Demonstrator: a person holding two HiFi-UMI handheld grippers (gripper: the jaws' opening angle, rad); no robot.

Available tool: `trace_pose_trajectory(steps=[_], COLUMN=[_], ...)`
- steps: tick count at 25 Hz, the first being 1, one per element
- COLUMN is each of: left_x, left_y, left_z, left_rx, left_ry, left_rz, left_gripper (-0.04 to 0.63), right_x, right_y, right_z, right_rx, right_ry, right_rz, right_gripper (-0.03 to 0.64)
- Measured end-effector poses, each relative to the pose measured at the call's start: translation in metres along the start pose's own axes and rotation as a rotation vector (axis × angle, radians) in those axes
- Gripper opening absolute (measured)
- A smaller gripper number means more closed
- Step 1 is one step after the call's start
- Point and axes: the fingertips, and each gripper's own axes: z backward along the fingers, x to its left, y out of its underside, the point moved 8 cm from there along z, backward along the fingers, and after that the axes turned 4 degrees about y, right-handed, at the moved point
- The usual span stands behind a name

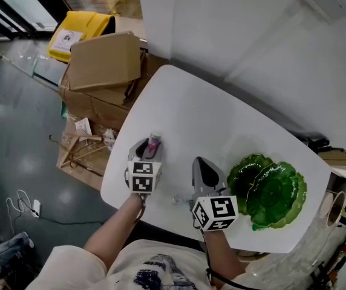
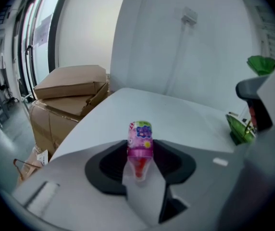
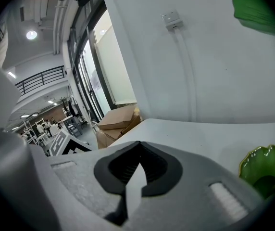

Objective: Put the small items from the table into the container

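A small pink tube with a flowered label (image 2: 140, 138) stands upright between the jaws of my left gripper (image 2: 140, 163), and the pads are closed against its lower part. From the head view the tube (image 1: 154, 141) sits at the tip of the left gripper (image 1: 150, 150), near the left edge of the white table (image 1: 209, 116). My right gripper (image 1: 205, 169) hovers over the table's front with its jaws together and nothing between them (image 3: 136, 170). The green leaf-shaped glass container (image 1: 271, 192) lies to its right, its rim also showing in the right gripper view (image 3: 265, 170).
Cardboard boxes (image 1: 103, 62) are stacked on the floor just past the table's left end, with a wooden hanger and clutter below them. A white wall with a socket (image 3: 171, 18) runs behind the table. The right gripper's grey body (image 2: 265, 100) stands to the left gripper's right.
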Motion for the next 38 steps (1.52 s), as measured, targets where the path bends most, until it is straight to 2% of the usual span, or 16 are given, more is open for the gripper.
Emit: trace_pose_trajectory(steps=[5,12,21,29,38], left_x=[-0.005,-0.020,-0.049,-0.094,-0.174], left_y=[-0.005,-0.021,-0.026,-0.013,-0.009], left_z=[0.013,0.042,0.083,0.121,0.147], left_rx=[-0.025,-0.087,-0.150,-0.169,-0.194], left_ry=[0.015,0.029,0.035,0.017,0.038], left_rz=[-0.011,-0.106,-0.136,-0.174,-0.224], left_gripper=[0.166,0.166,0.166,0.166,0.166], right_x=[0.006,0.017,0.018,0.006,-0.029], right_y=[-0.001,-0.008,-0.004,0.011,0.015], right_z=[0.012,0.035,0.079,0.136,0.215], right_rx=[-0.010,-0.047,-0.087,-0.118,-0.171], right_ry=[0.007,0.018,0.029,0.023,0.040], right_rz=[0.003,0.009,0.014,-0.009,-0.023], right_gripper=[-0.002,-0.002,-0.002,-0.002,-0.002])
